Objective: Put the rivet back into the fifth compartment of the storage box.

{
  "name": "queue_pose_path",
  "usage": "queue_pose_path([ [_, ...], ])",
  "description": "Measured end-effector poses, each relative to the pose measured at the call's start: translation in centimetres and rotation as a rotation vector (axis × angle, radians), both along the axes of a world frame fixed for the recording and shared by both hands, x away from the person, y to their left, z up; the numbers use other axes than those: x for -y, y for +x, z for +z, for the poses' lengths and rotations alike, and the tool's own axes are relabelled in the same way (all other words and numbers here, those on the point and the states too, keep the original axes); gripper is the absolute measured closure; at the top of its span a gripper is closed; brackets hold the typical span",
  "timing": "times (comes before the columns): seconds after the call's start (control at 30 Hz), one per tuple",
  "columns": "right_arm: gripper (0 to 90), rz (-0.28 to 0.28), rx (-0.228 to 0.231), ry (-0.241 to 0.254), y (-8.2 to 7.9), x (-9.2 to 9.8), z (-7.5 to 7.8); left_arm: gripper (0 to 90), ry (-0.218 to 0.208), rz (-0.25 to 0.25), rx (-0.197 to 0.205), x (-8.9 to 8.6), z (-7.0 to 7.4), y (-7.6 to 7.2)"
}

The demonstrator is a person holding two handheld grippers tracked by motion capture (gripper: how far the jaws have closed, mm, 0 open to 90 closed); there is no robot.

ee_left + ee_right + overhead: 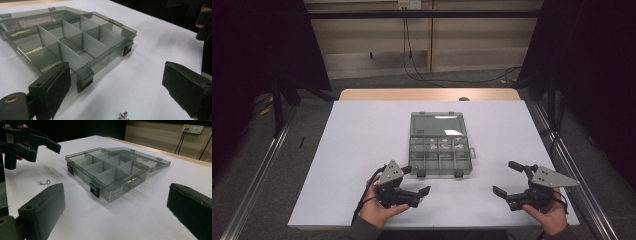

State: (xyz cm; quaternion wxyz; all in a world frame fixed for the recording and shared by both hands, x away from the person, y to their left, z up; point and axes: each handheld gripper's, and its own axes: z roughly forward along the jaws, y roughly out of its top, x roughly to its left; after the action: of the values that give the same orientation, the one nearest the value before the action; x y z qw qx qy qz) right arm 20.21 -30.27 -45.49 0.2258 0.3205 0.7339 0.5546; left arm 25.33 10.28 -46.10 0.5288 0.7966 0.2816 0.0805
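- High view: an open grey plastic box (441,145) with compartments lies mid-frame on the white surface (362,140).
- Left claw (417,181), lower left of the box, jaws apart, empty.
- Small metal screws (44,182) lie on the surface beneath it.
- Right claw (507,178), lower right, jaws apart, empty.

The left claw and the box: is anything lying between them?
Just bare white table; the box lies ahead of the open left claw, and small screws sit below it, in the left gripper view.

Small silver screws (44,182), loose, table
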Motion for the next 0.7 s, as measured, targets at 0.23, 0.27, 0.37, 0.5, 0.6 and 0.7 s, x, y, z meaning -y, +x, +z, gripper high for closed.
queue_pose_path([
  [0.23,1.2,-0.002,0.002,0.0,-0.05,0.06,0.02,8.3,0.025,-0.021,-0.02,0.41,-0.31,-0.06],
  [0.27,1.2,-0.001,0.003,0.0,-0.05,0.06,0.02,8.3,0.042,-0.02,-0.023,0.39,-0.34,-0.05],
  [0.37,1.2,-0.003,0.004,0.002,-0.07,0.06,0.02,8.3,0.043,-0.014,-0.04,0.47,-0.47,-0.04],
  [0.5,1.2,-0.002,0.003,0.002,-0.09,0.07,0.03,10.7,0.055,-0.01,-0.065,0.5,-0.55,-0.01],
  [0.6,1.2,-0.002,0.004,-0.001,-0.09,0.08,0.02,18.8,0.093,-0.032,-0.087,0.61,-0.68,-0.12],
  [0.7,1.2,-0.003,0.004,0.002,-0.12,0.06,0.03,30.7,0.131,-0.036,-0.117,0.78,-0.77,-0.3],
])
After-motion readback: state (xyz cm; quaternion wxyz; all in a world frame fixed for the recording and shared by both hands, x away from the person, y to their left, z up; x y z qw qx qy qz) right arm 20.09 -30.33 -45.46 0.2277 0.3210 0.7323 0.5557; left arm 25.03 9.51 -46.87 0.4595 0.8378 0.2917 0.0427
